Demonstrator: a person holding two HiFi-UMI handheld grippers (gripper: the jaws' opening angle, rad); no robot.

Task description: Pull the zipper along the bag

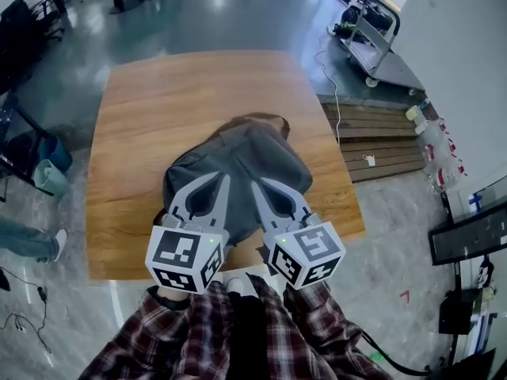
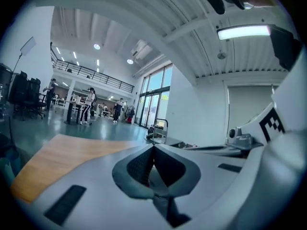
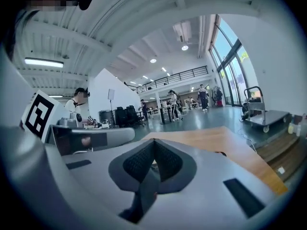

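Observation:
A grey bag lies on the wooden table, its carry handle toward the far side. I cannot make out its zipper from here. My left gripper and right gripper hover side by side over the bag's near half, both pointing away from me. In the left gripper view the left gripper is shut, tips touching, with nothing between them. In the right gripper view the right gripper is shut and empty too. Both of these views look level across the hall, and the bag is hidden below the jaws.
The table's near edge is just below the grippers. A wooden pallet and a flat trolley stand to the right, with a cable on the floor. A teal bin sits left. People stand far off in the hall.

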